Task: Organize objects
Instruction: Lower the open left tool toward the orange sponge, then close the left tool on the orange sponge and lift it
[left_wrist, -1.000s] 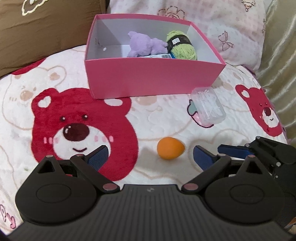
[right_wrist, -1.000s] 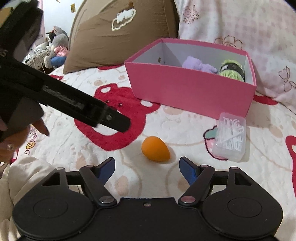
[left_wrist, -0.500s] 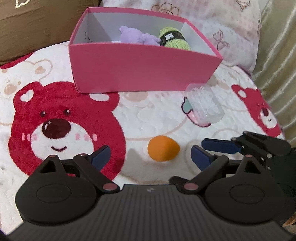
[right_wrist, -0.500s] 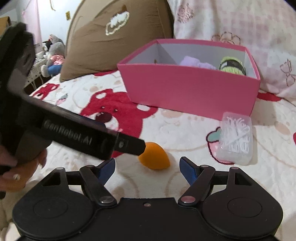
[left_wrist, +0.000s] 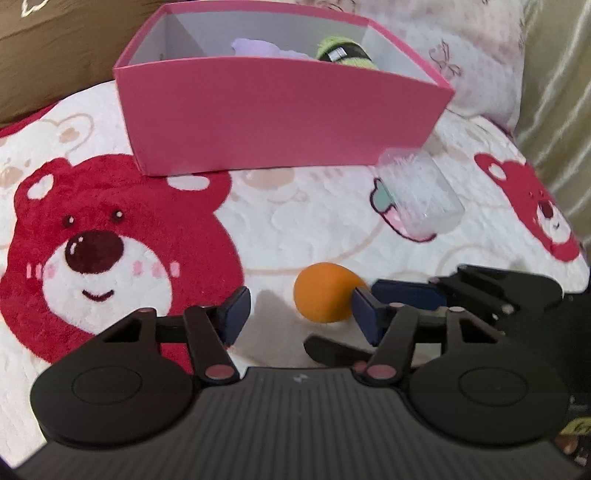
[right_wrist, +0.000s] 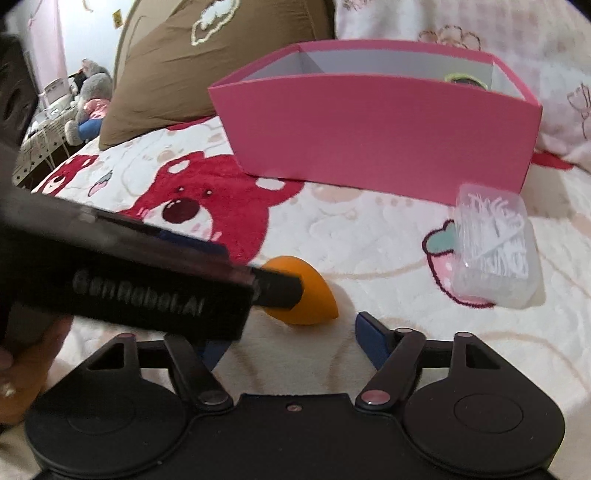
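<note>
An orange egg-shaped sponge (left_wrist: 323, 293) lies on the bear-print blanket; it also shows in the right wrist view (right_wrist: 304, 295). My left gripper (left_wrist: 301, 314) is open and low over the blanket, with the sponge between its blue fingertips, close to the right one. My right gripper (right_wrist: 291, 347) is open and empty just behind the sponge; the left gripper's body (right_wrist: 147, 284) crosses its view and hides its left fingertip. The pink box (left_wrist: 280, 114) stands behind, holding a purple plush (left_wrist: 258, 48) and a green yarn ball (left_wrist: 343, 55).
A clear plastic case of white picks (left_wrist: 419, 195) lies right of the sponge, near the box's front right corner, and shows in the right wrist view (right_wrist: 495, 247). A brown pillow (right_wrist: 207, 62) and a pink patterned pillow (left_wrist: 476, 55) lie behind the box.
Both grippers have moved forward and down toward the sponge. The left gripper's fingers now flank the sponge. The box and case look nearer.
</note>
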